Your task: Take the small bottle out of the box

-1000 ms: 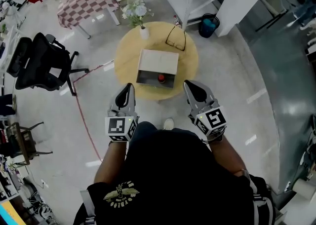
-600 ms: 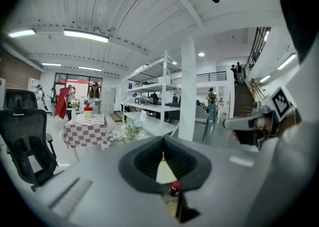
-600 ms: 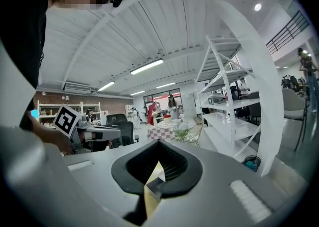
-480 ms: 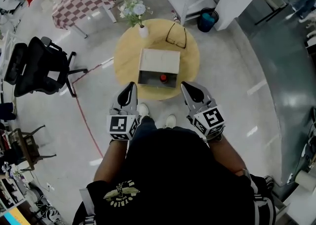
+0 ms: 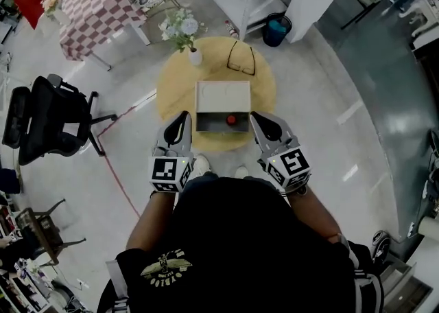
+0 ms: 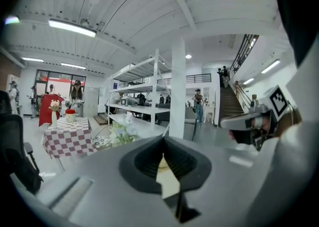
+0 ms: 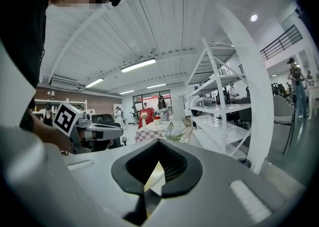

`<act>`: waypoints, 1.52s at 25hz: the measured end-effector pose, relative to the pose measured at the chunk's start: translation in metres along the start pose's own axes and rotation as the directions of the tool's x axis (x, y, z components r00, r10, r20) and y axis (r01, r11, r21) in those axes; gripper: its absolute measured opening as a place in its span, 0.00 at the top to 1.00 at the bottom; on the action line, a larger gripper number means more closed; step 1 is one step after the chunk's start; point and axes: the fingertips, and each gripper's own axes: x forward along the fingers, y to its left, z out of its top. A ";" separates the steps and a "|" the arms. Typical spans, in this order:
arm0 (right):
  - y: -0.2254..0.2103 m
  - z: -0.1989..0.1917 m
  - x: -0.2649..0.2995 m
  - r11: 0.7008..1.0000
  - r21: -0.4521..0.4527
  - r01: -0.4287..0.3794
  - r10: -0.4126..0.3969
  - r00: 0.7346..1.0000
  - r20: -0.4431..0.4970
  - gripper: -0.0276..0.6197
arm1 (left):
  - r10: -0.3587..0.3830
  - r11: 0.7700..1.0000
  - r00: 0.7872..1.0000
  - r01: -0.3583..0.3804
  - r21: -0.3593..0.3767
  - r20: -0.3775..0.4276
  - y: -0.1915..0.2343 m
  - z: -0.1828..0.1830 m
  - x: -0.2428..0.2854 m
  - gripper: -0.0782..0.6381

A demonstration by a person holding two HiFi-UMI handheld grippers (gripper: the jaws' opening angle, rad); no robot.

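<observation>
A cream box [image 5: 222,97] sits on a round yellow table [image 5: 175,88], its open near side facing me. Inside it at the right stands the small bottle with a red cap [image 5: 232,119]. My left gripper [image 5: 182,119] is shut and empty, its tips by the box's near left corner. At the box's near right corner, beside the bottle, my right gripper [image 5: 256,119] is shut and empty too. Neither touches the box. In the left gripper view the left gripper [image 6: 163,139] points nearly level across the room. The right gripper [image 7: 158,144] does the same in its own view.
A white vase of flowers [image 5: 194,54] and a pair of glasses [image 5: 241,58] lie on the table's far side. A black office chair [image 5: 48,123] stands at the left, a chequered table [image 5: 92,9] beyond it, and a blue bin [image 5: 276,30] by a white rack.
The person has stepped closer to the round table. Both grippers have moved forward, from short of the table's edge to the box's two near corners, still shut.
</observation>
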 end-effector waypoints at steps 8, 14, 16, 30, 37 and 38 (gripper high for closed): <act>0.013 0.016 0.034 0.989 -0.091 0.120 -0.123 0.992 -0.033 0.95 | -0.088 0.996 0.996 0.089 -0.013 0.025 0.041 0.012 0.019 0.89; 0.023 0.015 0.048 0.971 -0.179 0.161 -0.178 0.981 -0.083 0.95 | -0.143 0.989 0.990 0.142 -0.048 -0.006 0.057 -0.004 0.026 0.89; 0.024 0.009 0.052 0.968 -0.183 0.170 -0.191 0.976 -0.102 0.95 | -0.172 0.984 0.985 0.171 -0.050 -0.008 0.057 -0.007 0.031 0.89; -0.001 -0.075 0.064 0.996 -0.064 0.067 -0.082 0.959 -0.271 0.81 | -0.202 0.979 0.974 0.202 -0.008 -0.099 0.030 -0.046 0.077 0.89; -0.015 -0.136 0.083 1.000 -0.009 -0.028 0.022 0.914 -0.405 0.68 | -0.130 0.991 0.972 0.127 -0.028 -0.196 0.028 -0.085 0.080 0.89; -0.015 -0.146 0.086 0.999 -0.019 -0.043 0.030 0.899 -0.437 0.66 | -0.118 0.993 0.972 0.113 -0.036 -0.205 0.030 -0.091 0.080 0.89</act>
